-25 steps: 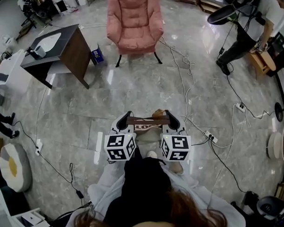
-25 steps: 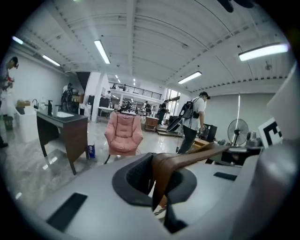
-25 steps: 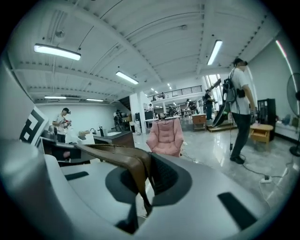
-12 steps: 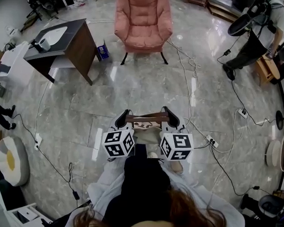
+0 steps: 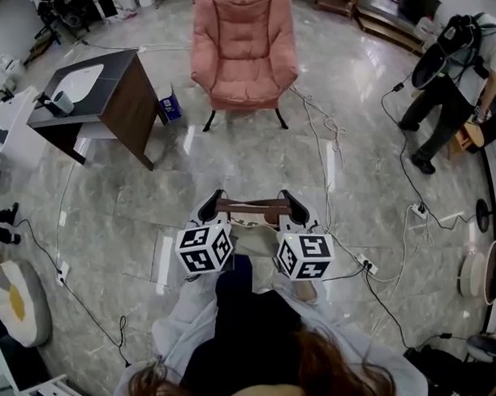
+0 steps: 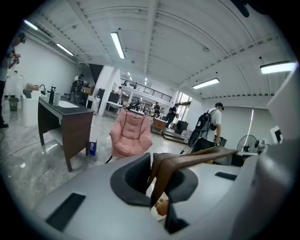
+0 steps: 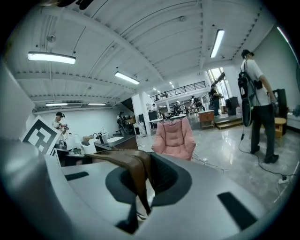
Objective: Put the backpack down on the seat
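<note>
Both grippers hold a brown backpack strap (image 5: 253, 206) stretched level between them, in front of the person's body. My left gripper (image 5: 212, 208) is shut on the strap's left end, and my right gripper (image 5: 291, 208) is shut on its right end. The pale backpack (image 5: 252, 226) hangs below the strap, mostly hidden by the grippers. In the left gripper view the strap (image 6: 197, 157) is pinched in the left gripper (image 6: 154, 178). The right gripper view shows the strap (image 7: 123, 161) clamped in the right gripper (image 7: 143, 180). The pink armchair (image 5: 243, 51) stands well ahead across the floor, its seat bare.
A dark desk with a sink (image 5: 97, 94) stands left of the chair, with a blue box (image 5: 168, 106) on the floor between them. Cables (image 5: 321, 143) and a power strip (image 5: 366, 263) trail along the right. A person (image 5: 451, 78) stands at the far right. A round cushion (image 5: 15, 303) lies at the left.
The armchair sits slightly lower and nearer in the head view. The person at the right has shifted stance. Both grippers still hold the strap the same way.
</note>
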